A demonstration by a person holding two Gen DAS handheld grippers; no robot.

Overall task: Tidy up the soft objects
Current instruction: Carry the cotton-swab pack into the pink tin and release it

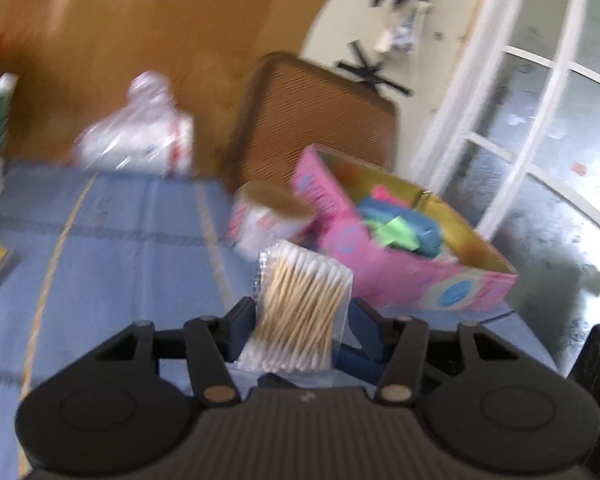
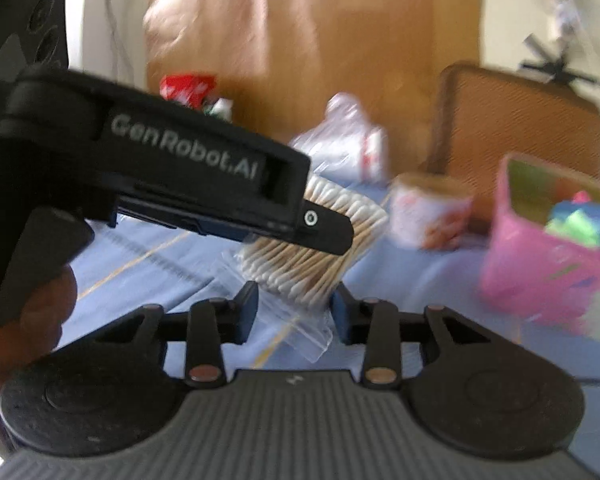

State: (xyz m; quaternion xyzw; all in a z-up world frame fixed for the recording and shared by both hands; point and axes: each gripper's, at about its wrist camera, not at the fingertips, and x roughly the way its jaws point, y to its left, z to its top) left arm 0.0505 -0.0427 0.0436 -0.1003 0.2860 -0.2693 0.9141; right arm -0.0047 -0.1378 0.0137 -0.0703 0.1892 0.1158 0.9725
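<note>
My left gripper (image 1: 302, 312) is shut on a clear packet of cotton swabs (image 1: 302, 300) and holds it above the blue tablecloth (image 1: 112, 248). In the right wrist view the left gripper (image 2: 332, 236) comes in from the left, still clamped on the packet (image 2: 320, 248). My right gripper (image 2: 294, 304) is open, its fingers on either side of the packet's lower end, not pressing it. A pink open box (image 1: 400, 248) with soft blue and green items stands to the right; it also shows in the right wrist view (image 2: 548, 264).
A round tub with a tan lid (image 1: 268, 216) stands beside the box. A crumpled clear plastic bag (image 1: 140, 132) lies at the cloth's far edge. A brown mesh chair back (image 1: 312, 120) stands behind the table. White window frames (image 1: 500, 120) are at right.
</note>
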